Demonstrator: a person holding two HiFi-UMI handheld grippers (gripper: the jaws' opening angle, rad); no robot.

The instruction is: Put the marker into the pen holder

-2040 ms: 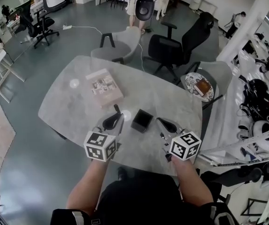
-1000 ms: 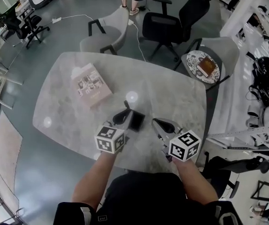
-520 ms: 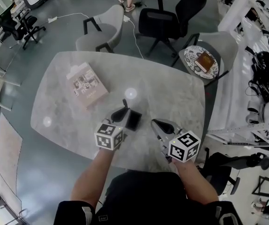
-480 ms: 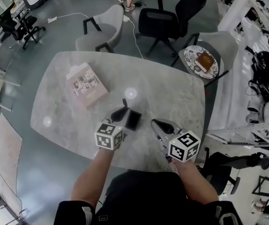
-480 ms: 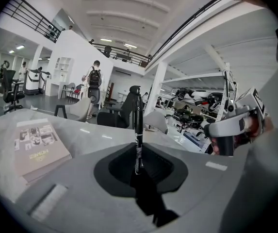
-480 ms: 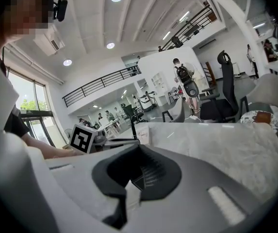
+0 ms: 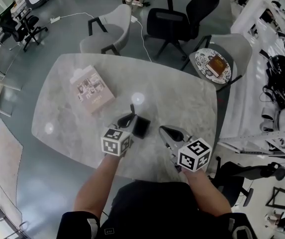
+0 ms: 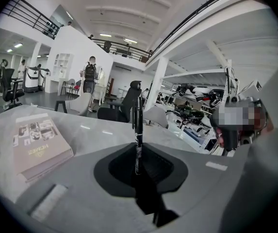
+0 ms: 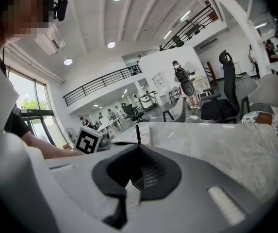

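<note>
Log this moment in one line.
left gripper shut on marker | marker upright, not in pen holder | right gripper shut, empty

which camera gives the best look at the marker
The left gripper view: the marker stands upright, nearly full length, clamped in the left gripper. The head view shows it only as a short dark stick beside the pen holder. The right gripper view shows just a thin distant tip.

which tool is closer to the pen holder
Left. The left tool, gripping the marker, is close beside the pen holder; the right tool stands apart on its other side.
</note>
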